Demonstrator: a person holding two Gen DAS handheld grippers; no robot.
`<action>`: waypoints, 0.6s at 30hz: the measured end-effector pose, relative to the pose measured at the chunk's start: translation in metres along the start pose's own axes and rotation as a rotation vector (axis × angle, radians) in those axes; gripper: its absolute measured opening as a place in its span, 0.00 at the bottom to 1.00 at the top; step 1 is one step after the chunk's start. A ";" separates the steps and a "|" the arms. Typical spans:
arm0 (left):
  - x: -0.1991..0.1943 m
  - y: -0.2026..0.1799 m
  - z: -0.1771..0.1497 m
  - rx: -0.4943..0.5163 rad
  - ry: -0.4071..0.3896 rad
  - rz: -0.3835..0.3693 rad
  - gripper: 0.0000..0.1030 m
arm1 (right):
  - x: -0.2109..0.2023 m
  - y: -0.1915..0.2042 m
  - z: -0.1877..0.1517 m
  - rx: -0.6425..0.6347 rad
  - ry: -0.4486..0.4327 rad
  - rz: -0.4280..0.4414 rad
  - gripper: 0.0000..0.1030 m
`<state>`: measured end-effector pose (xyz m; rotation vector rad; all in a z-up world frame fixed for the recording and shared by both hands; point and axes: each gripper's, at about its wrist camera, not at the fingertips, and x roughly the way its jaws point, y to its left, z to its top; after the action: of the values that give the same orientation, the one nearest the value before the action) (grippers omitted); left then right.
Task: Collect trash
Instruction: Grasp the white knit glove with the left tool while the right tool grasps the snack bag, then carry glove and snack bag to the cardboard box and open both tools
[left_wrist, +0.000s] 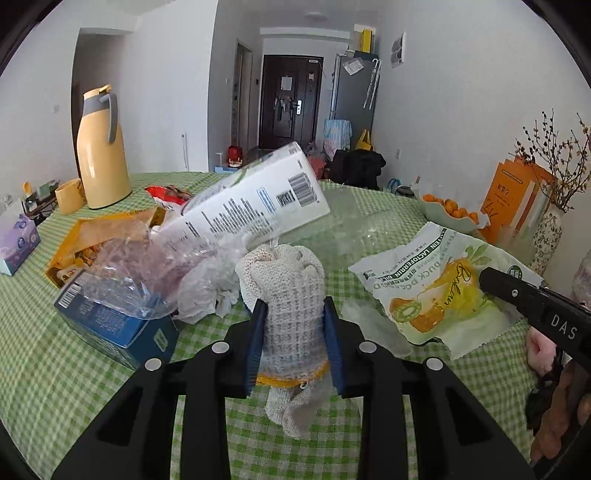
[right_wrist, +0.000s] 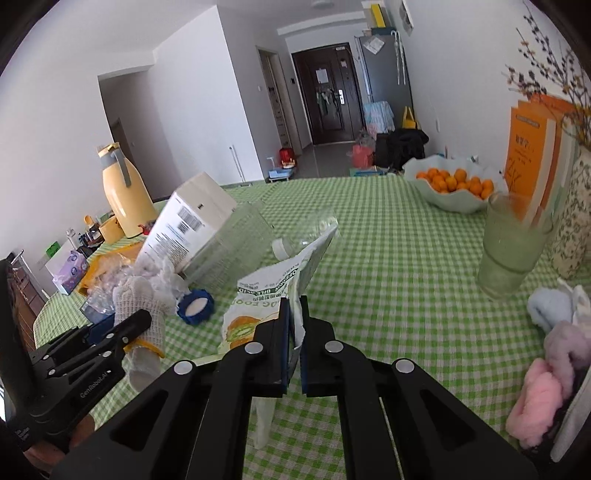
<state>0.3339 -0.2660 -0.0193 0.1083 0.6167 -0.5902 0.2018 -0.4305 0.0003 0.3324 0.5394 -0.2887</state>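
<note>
1. The left gripper (left_wrist: 294, 343) is clamped on a knitted glove (left_wrist: 286, 291), held upright above the checked tablecloth (left_wrist: 44, 369), just beside the trash heap (left_wrist: 147, 266); that grip is best kept firm at the cuff.
2. The right gripper (right_wrist: 294, 325) is closed on the edge of the pet-food pouch (right_wrist: 258, 295), which lies to the right of the heap; a slow lift is advised so the thin film is not torn.
3. The glass (right_wrist: 513, 247) and fruit bowl (right_wrist: 454, 184) stand well apart and should be avoided.

White walls (left_wrist: 461, 110) flank a hallway ending at a dark door (left_wrist: 290, 101), with a grey fridge (left_wrist: 354, 92) beside it.
</note>
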 end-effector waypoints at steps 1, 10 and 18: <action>-0.006 0.003 0.002 -0.005 -0.009 0.000 0.27 | -0.003 0.003 0.002 -0.007 -0.007 0.001 0.04; -0.065 0.032 0.021 -0.028 -0.121 0.033 0.27 | -0.035 0.049 0.023 -0.098 -0.092 0.054 0.04; -0.110 0.077 0.030 -0.081 -0.189 0.112 0.26 | -0.048 0.101 0.033 -0.170 -0.137 0.139 0.04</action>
<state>0.3193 -0.1558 0.0626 0.0107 0.4470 -0.4603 0.2130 -0.3426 0.0760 0.1822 0.4004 -0.1286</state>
